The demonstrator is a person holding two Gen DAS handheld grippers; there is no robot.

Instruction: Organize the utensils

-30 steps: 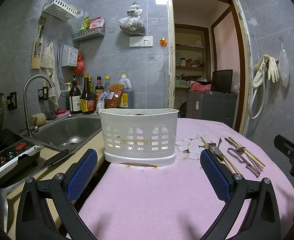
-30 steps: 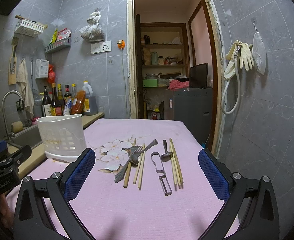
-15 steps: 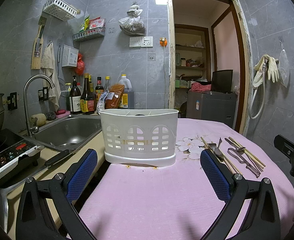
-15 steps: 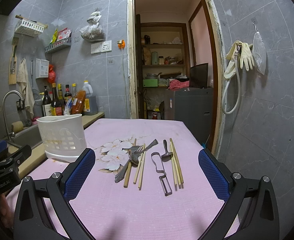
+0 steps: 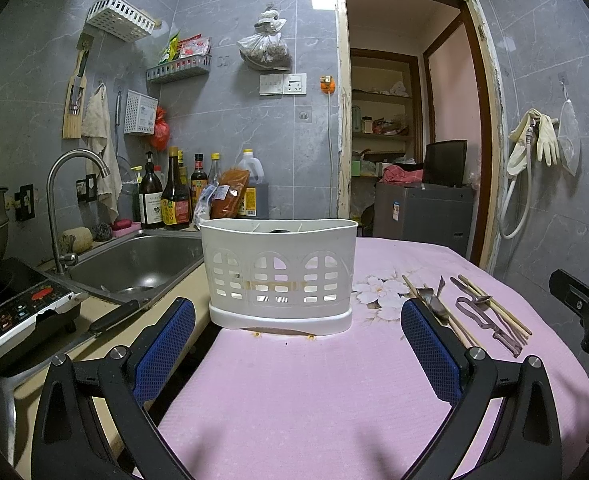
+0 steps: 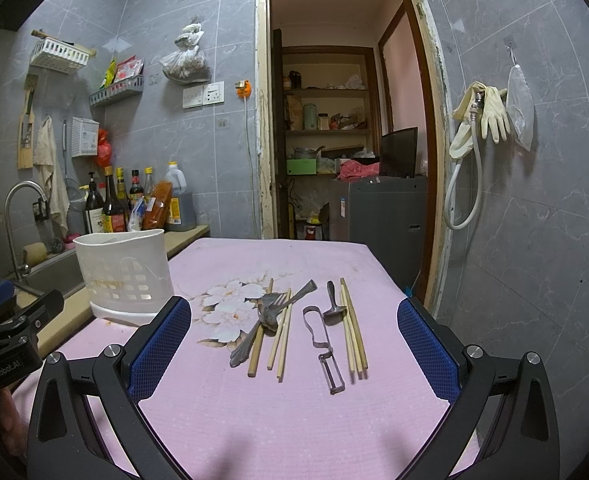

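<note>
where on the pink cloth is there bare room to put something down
The near strip of the pink cloth, between the right claw and the utensil ends, is bare. So is the far stretch behind the utensils toward the doorway, and the patch in front of the white caddy. The middle is crowded: chopsticks, peeler, fork.

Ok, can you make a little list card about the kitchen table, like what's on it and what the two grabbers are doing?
surface: pink tablecloth with a flower print
holder: white utensil basket, upright near the sink-side edge
loose utensils: chopsticks, fork, peeler, all flat on the cloth
left gripper: open, holding nothing, facing the basket
right gripper: open, holding nothing, facing the utensils
progress: nothing picked up yet
</note>
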